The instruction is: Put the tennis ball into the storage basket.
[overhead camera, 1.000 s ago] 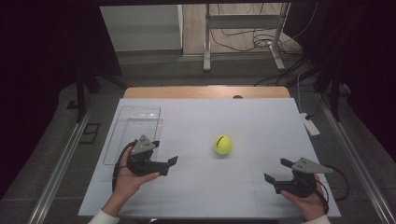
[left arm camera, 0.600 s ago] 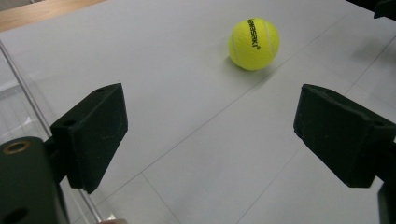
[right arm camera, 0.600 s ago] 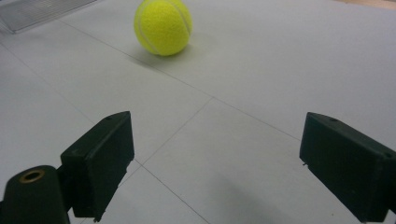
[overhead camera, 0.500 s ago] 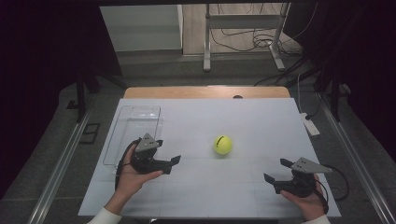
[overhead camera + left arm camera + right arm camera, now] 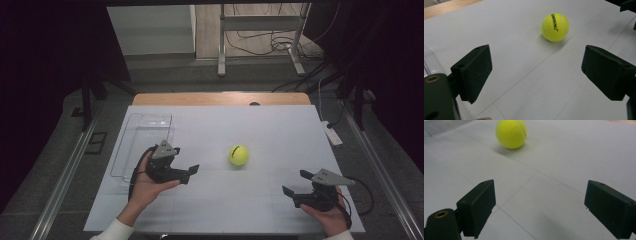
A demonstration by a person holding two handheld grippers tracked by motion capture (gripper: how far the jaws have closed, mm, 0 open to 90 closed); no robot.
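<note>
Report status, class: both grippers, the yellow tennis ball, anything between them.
Left gripper open, empty. Right gripper open, empty. Yellow tennis ball alone on white table, untouched. Clear plastic tray off left; path clear.

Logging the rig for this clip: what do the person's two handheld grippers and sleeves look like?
Both are black handheld units. The left gripper and right gripper each carry a grey three-cornered plate on top and trail a black cable. In the gripper views their fingers are matt black, blocky wedges, with a brass-coloured ringed hole at the lower left. White sleeve cuffs show at the wrists.
</note>
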